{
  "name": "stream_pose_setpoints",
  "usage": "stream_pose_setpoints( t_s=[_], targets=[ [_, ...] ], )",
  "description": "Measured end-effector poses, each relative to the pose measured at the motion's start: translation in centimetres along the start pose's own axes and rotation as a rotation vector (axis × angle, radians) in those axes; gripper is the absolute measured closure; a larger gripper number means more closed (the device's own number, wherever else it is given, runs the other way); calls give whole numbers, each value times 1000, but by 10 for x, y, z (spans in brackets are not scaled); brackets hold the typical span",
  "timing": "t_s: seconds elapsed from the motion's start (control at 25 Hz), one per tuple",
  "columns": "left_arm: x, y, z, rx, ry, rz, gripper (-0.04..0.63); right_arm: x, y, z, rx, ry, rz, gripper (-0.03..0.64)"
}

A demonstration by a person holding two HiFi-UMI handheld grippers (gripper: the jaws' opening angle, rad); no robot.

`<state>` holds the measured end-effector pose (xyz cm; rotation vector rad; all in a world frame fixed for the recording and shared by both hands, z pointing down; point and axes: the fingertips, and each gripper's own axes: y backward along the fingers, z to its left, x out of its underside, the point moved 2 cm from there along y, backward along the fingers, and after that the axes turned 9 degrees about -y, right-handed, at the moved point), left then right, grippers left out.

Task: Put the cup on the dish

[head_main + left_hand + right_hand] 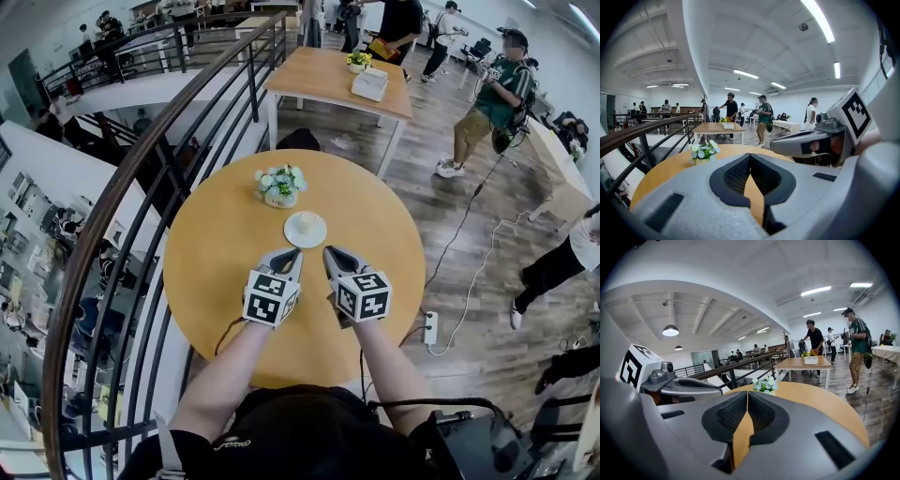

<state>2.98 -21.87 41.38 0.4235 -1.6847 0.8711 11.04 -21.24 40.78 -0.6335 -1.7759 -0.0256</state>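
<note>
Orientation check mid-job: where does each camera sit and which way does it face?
Head view: on the person's head, steeply down at round table, dish, flower pot; forearms, left hand-held gripper, right hand-held gripper show.
Left gripper view: on the left hand-held gripper, along its shut jaws across the table; right hand-held gripper at right.
Right gripper view: likewise mirrored, left hand-held gripper at left.
Shared: all views show the flower pot.

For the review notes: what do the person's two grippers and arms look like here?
The left tongs and right tongs match: tapered grey shells with black mesh-textured inner pads, each carrying a white cube printed with black square markers. A thin dark cable seems to trail back from the right one. The forearms show no sleeves; the person wears a black top.
</note>
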Motion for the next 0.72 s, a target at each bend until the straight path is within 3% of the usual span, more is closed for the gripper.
stream_pose_setpoints(
  t_s=[0.72],
  targets=[
    [5,4,-2,0,5,-4,595,15,-2,5,-16,-7,17,607]
  ],
)
